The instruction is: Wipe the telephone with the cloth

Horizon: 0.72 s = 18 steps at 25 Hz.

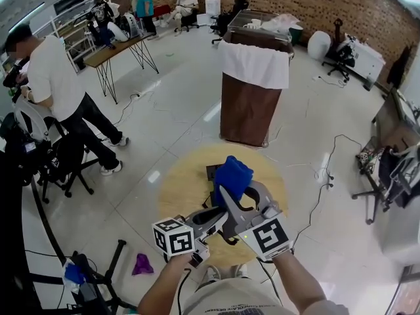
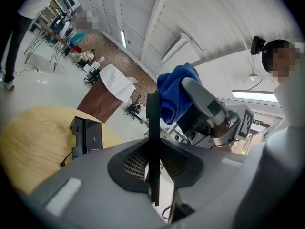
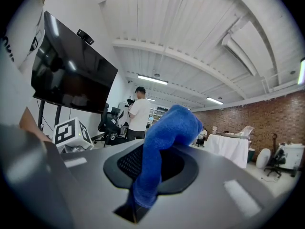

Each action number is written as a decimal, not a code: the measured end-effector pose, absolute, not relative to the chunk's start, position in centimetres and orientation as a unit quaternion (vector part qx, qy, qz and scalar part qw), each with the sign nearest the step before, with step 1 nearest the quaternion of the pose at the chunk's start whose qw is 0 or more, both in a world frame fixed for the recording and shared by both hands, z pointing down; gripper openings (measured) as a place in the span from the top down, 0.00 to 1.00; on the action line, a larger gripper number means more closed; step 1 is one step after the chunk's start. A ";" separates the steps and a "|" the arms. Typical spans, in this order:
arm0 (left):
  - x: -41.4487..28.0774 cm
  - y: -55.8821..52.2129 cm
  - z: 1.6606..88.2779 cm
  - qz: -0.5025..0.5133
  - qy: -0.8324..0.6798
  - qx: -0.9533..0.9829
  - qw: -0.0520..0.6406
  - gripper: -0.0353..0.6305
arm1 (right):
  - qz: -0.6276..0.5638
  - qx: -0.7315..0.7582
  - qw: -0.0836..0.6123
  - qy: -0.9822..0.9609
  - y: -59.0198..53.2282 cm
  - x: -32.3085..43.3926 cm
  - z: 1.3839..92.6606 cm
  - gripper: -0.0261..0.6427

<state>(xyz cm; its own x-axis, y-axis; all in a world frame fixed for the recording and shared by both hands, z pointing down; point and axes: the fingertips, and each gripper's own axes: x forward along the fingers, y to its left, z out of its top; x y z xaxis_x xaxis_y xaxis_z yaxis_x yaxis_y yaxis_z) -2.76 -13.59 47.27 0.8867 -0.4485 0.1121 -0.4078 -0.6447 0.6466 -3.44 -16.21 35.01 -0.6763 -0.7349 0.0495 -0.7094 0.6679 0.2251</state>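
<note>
One cloth [image 3: 164,128] lengthwise along right tongs [image 1: 239,195]

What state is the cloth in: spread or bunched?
Bunched. The cloth stands up as a folded wad from the right gripper, whose jaws pinch its lower end; no flat sheet shows.

Forearms [image 1: 298,284] reaching forward side by side, our left claw [image 2: 153,142] clamps a thin black slab [image 2: 153,118] while our right claw [image 3: 145,180], just right of it, pinches the cloth [image 3: 167,128].

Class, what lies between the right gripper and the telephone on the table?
The blue cloth, held in the right gripper; the head view shows it.
</note>
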 end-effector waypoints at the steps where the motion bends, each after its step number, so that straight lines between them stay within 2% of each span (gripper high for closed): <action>1: -2.7 -13.6 47.2 -0.029 -0.236 0.907 0.348 0.85 | -0.098 0.396 0.068 -0.910 -16.4 -3.5 34.8 0.87; 7: -2.3 -13.8 46.7 -0.025 -0.241 0.910 0.337 0.85 | -0.115 0.395 0.067 -0.909 -16.7 -3.6 33.6 0.87; 12: -2.2 -14.6 45.8 -0.012 -0.261 0.918 0.300 0.85 | -0.087 0.355 0.037 -0.930 -13.6 -6.0 32.1 0.87; 18: -1.2 -14.5 44.6 -0.005 -0.264 0.926 0.270 0.85 | -0.066 0.326 0.051 -0.942 -12.2 -8.7 33.5 0.87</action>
<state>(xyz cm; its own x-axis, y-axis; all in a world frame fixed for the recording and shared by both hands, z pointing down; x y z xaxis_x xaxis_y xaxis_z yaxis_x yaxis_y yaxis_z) -1.19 -14.53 44.61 0.8602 -0.4922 0.1334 -0.4867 -0.7143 0.5028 -8.67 -12.23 33.46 -0.7827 -0.6201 0.0525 -0.6068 0.7792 0.1568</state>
